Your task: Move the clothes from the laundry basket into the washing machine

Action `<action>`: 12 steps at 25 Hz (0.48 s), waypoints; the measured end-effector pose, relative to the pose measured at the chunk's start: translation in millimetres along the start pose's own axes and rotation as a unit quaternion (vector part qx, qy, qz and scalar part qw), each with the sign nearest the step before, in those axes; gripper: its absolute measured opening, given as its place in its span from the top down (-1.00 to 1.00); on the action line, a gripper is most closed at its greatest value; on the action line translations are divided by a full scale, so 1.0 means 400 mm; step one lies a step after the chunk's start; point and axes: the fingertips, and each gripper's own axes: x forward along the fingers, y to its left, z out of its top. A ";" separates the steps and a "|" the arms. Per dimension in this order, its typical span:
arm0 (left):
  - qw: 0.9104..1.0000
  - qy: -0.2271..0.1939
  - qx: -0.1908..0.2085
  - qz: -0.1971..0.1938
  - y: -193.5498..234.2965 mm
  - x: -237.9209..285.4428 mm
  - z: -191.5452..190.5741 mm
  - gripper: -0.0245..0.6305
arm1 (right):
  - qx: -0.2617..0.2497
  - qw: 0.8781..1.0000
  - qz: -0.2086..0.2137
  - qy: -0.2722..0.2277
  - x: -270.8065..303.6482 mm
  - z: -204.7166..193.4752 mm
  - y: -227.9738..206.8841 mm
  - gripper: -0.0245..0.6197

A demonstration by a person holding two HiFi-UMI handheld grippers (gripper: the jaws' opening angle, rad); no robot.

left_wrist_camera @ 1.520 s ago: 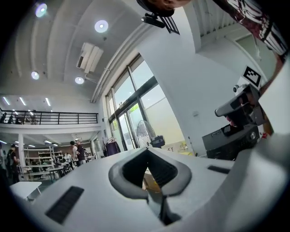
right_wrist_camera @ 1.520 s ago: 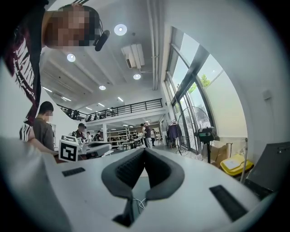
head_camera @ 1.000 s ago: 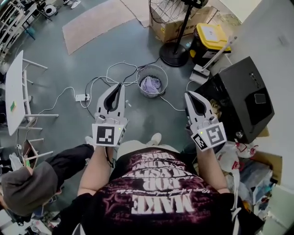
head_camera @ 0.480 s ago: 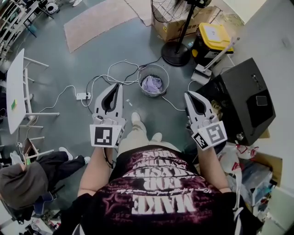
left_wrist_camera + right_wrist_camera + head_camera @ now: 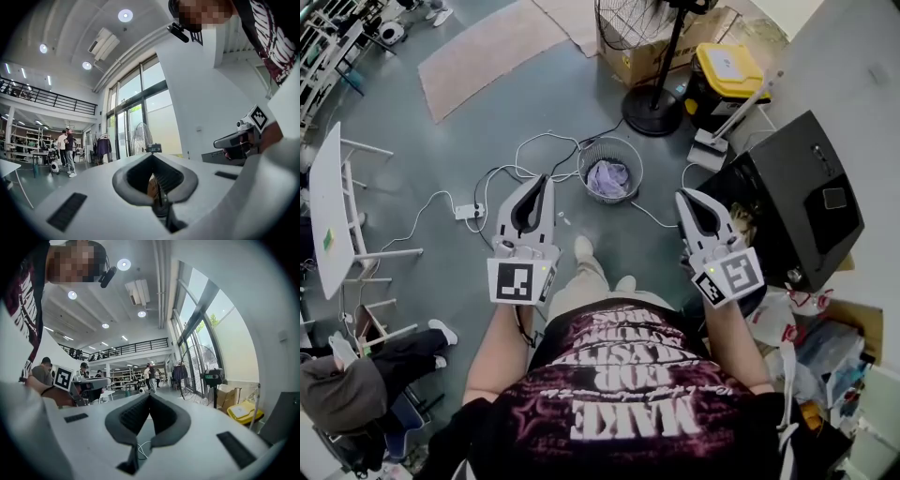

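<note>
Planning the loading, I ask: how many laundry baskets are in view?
1. The wire laundry basket stands on the floor, left of the black machine, with lavender clothes inside. Others may be hidden outside the views.

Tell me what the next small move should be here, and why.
Probably lower the right gripper toward the laundry basket and open it. Both it and the left gripper are shut and empty, held well above the basket. The lavender clothes lie inside it, none yet in the black washing machine at the right.
</note>
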 end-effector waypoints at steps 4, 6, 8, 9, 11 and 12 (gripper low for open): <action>1.000 -0.009 -0.003 -0.010 0.020 0.035 -0.003 0.93 | -0.005 1.000 -0.007 -0.001 0.035 0.012 -0.013 0.91; 1.000 -0.010 -0.003 -0.014 0.035 0.048 -0.006 0.93 | -0.007 1.000 -0.009 -0.002 0.059 0.020 -0.013 0.91; 1.000 -0.009 -0.004 -0.015 0.057 0.057 -0.005 0.93 | -0.010 1.000 -0.008 -0.001 0.087 0.026 -0.006 0.91; 1.000 -0.006 -0.004 -0.013 0.071 0.061 -0.004 0.93 | -0.012 1.000 -0.008 -0.001 0.101 0.028 -0.002 0.91; 1.000 0.002 -0.001 -0.009 0.100 0.072 -0.005 0.93 | -0.014 1.000 -0.008 0.000 0.130 0.032 0.003 0.91; 1.000 0.003 -0.001 -0.010 0.112 0.077 -0.008 0.93 | -0.015 1.000 -0.009 0.000 0.144 0.034 0.004 0.91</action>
